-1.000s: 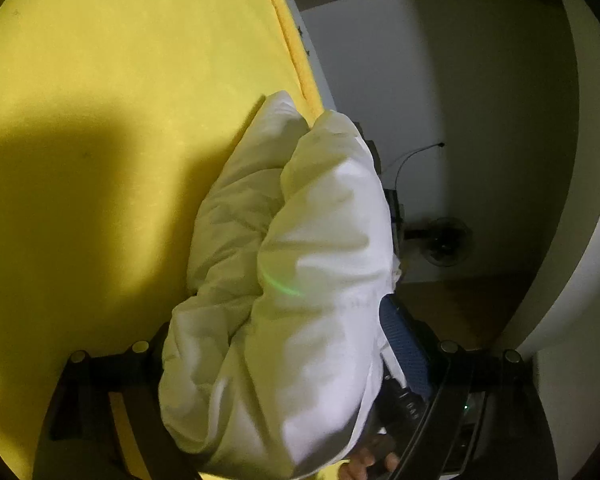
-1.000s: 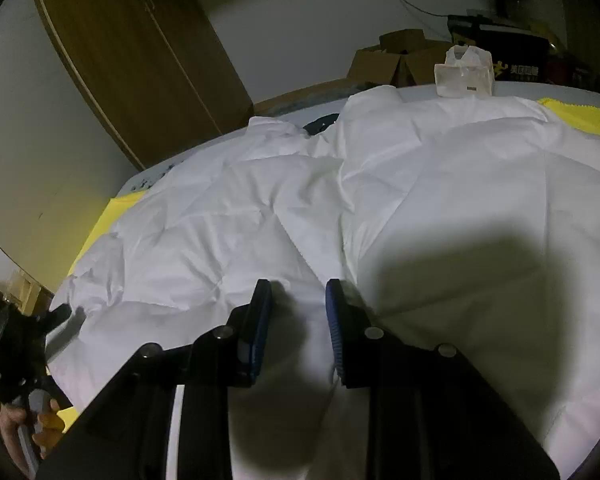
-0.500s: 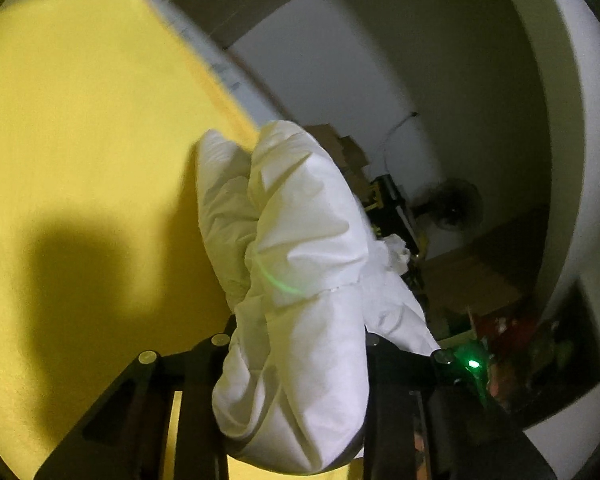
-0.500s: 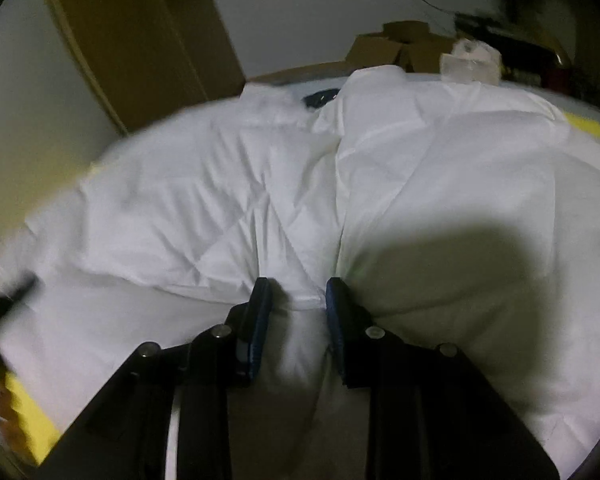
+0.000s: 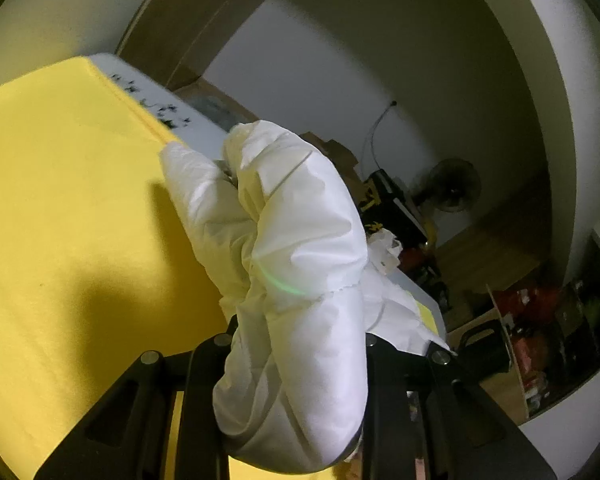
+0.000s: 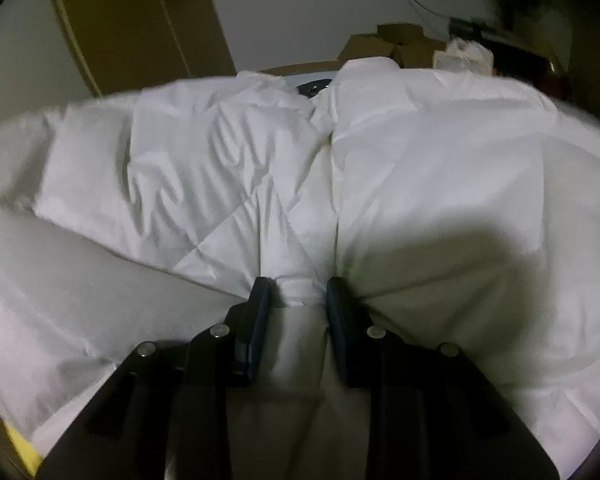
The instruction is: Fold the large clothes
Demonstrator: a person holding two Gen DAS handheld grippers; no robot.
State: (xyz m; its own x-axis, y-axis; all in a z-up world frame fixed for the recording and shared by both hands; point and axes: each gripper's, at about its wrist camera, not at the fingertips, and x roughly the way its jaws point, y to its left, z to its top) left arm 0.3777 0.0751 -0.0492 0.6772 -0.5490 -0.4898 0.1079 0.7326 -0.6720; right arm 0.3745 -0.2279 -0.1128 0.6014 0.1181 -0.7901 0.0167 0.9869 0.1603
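A: What do the left tongs point(image 5: 300, 344) have?

B: A thick bunch of the white padded garment point(image 5: 300, 240), pinched between them. They have just been closing, and the fabric now fills the gap and bulges out above and below the black fingers.

A: And beneath it?

B: A yellow sheet point(image 5: 60, 220) over the bed, with the bunch's shadow on it. Past the sheet's edge runs a pale mattress side with small dark marks point(image 5: 156, 100).

A: Further off?

B: A white wall, a fan point(image 5: 452, 186) standing on the floor, and boxes and clutter at the right.

A: The right tongs point(image 6: 296, 294)?

B: Clenched on a narrow fold of the same garment; the fabric puckers into creases that run toward the blue pads point(image 6: 260, 312).

A: Where does the rest of it lie?

B: Spread wide across the bed, quilted stitching showing on the left panel, an opening down the middle, a dark patch at the collar point(image 6: 314, 86).

A: Beyond that?

B: A brown wardrobe point(image 6: 140, 20), cardboard boxes point(image 6: 396, 40) and a pale bag against the wall. A sliver of yellow shows at the lower left.
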